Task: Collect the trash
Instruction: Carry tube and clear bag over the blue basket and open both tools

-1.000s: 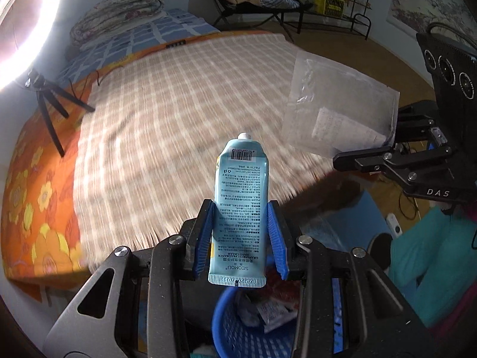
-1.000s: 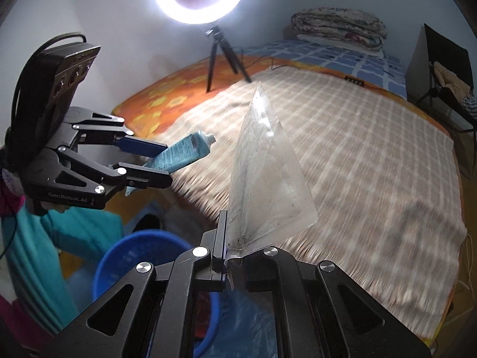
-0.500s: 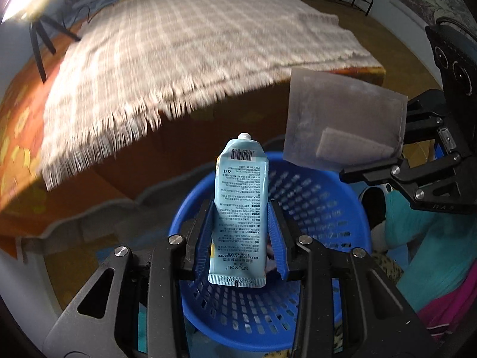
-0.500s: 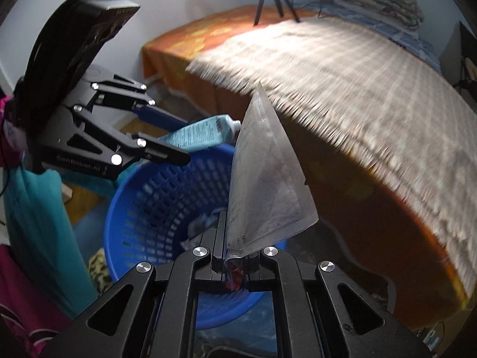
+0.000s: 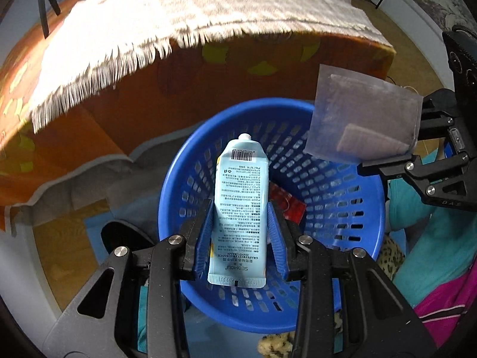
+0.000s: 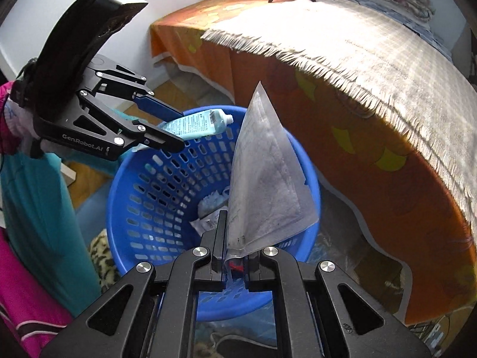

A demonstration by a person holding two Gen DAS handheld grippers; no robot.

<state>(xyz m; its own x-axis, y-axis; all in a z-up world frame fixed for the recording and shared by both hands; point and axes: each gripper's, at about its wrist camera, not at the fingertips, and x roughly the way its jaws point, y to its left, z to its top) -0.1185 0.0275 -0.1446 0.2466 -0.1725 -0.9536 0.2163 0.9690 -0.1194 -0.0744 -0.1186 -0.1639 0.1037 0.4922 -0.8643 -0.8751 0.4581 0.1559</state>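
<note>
Our left gripper [image 5: 240, 229] squeezes the light-blue plastic tube [image 5: 241, 205] over the round blue plastic basket [image 5: 351, 208]. Our right gripper [image 6: 234, 264] pinches the clear flat plastic bag [image 6: 265, 191], which could float outside the rim.

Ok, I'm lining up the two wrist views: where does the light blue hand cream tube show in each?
Left wrist: hand cream tube at centre, upright between the left gripper fingers, nozzle up.
Right wrist: tube at upper left, lying sideways in that gripper, nozzle pointing right.
Shared landmark: the blue basket beneath it.
</note>
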